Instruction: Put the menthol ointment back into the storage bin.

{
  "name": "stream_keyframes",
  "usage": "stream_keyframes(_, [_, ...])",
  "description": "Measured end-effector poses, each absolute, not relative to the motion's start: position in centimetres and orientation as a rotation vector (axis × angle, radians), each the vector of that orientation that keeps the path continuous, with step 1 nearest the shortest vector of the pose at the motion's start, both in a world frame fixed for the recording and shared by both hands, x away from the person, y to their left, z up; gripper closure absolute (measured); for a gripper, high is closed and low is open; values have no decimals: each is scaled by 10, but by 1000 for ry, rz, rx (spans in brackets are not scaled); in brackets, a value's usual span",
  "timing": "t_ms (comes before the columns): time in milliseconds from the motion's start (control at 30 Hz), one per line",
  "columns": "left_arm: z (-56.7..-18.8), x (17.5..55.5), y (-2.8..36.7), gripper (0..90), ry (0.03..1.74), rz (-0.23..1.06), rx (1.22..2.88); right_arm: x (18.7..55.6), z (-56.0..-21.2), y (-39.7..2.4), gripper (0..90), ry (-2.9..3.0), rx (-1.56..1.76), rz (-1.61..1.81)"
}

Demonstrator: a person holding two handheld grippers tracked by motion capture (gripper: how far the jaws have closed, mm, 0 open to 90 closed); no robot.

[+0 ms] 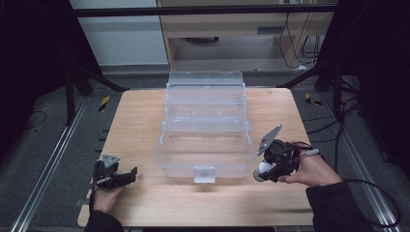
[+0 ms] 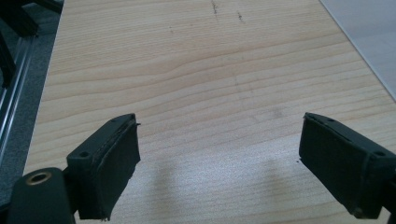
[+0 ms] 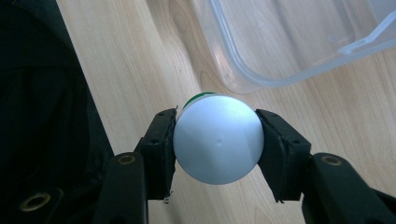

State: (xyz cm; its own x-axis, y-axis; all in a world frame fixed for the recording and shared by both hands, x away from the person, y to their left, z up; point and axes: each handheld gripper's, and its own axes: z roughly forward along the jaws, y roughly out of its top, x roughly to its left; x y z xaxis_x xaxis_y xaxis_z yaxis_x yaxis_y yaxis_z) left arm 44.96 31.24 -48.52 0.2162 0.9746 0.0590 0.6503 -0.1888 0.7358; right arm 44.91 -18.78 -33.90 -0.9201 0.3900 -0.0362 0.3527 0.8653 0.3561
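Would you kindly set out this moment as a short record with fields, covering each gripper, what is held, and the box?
right gripper: shut on the white round-topped container, a green edge showing behind it
left gripper: open, nothing between the jaws, over bare table
clear plastic box: open, stepped tiers, mid-table
held item's place: near the box's front right corner, outside it
contents of box: none that I can make out

the white round thing (image 3: 217, 138) hides its own green underside from view.
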Motion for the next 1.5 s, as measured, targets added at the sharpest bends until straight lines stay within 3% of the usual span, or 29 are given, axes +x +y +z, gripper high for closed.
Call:
stream_keyframes(700, [-485, 449, 312, 116, 1490, 726, 1914, 471, -308, -167, 504, 2895, 552, 586])
stream_keyframes(1500, [-484, 450, 313, 117, 1487, 725, 1914, 518, -332, -145, 505, 2851, 522, 609])
